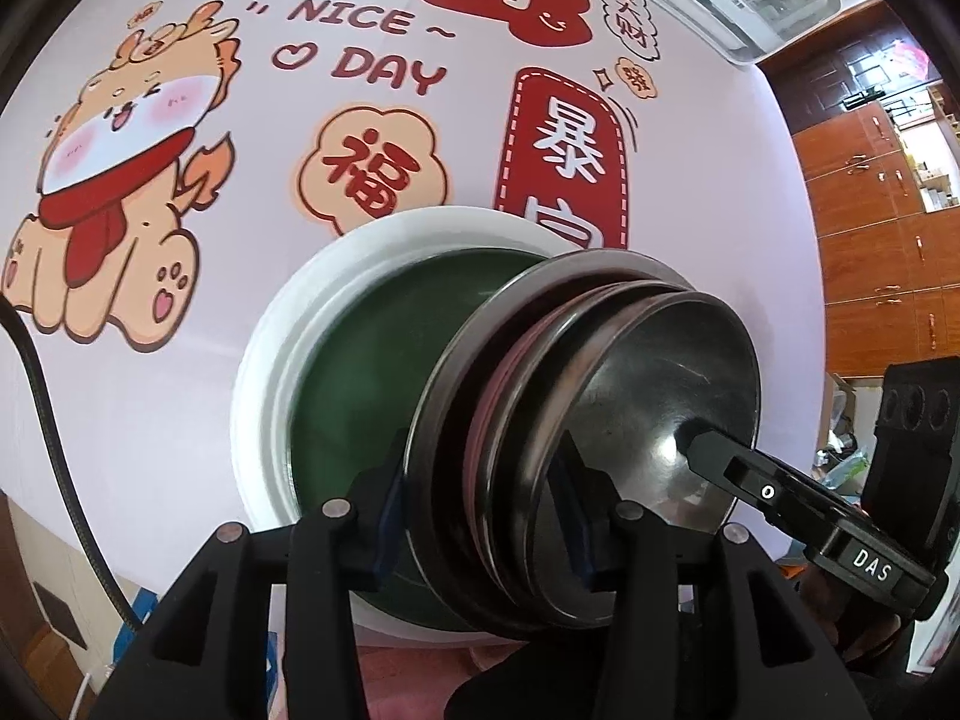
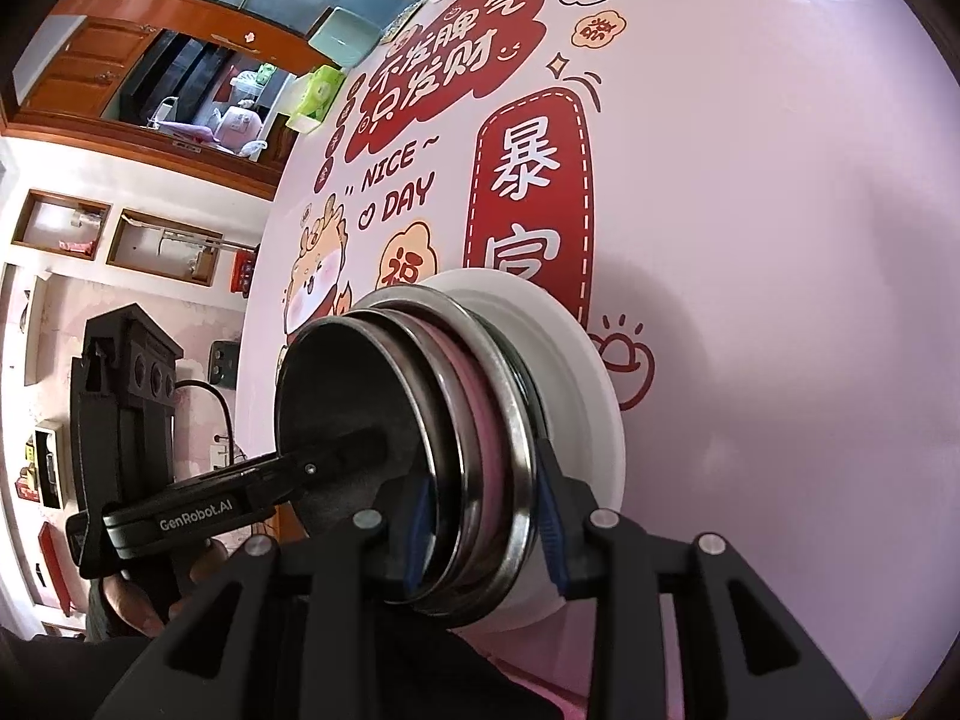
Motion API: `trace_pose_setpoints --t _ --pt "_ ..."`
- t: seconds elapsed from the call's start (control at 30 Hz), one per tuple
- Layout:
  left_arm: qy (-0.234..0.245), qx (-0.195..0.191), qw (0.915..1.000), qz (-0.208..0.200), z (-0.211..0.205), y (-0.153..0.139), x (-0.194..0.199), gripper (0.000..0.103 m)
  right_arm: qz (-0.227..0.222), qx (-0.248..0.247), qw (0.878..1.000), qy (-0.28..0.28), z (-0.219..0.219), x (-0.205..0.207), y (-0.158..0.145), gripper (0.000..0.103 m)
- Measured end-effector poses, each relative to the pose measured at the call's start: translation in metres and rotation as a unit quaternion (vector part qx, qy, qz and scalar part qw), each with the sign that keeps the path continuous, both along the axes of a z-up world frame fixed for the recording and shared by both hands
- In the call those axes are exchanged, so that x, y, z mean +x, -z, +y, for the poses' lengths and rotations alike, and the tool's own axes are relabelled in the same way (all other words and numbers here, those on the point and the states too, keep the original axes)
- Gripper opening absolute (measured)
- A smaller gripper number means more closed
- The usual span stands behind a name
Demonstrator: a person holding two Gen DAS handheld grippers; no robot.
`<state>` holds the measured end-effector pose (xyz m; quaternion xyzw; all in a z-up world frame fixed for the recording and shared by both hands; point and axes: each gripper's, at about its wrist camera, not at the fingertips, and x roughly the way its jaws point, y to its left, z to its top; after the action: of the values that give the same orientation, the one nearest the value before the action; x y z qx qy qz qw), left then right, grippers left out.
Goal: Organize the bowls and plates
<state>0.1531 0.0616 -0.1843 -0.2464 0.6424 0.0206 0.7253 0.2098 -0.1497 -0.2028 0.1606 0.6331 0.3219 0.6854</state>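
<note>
White plate (image 1: 264, 396) on printed tablecloth (image 1: 690, 192)

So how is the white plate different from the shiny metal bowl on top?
The white plate is matte white, wide and shallow; the metal bowl is reflective steel, narrower and deeper. The plate sits at the bottom of the stack against the printed tablecloth; the bowl nests on top, clear of it. Both are round and belong to one stack.
</note>
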Motion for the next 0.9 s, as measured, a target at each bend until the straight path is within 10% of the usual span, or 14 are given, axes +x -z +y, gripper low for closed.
trace_pose_setpoints --t 0.9 --pt "0.081 -0.023 0.9923 -0.091 0.018 -0.034 -0.038 0.049 -0.107 -0.043 0.979 0.168 -0.003 -0.091 -0.044 0.065"
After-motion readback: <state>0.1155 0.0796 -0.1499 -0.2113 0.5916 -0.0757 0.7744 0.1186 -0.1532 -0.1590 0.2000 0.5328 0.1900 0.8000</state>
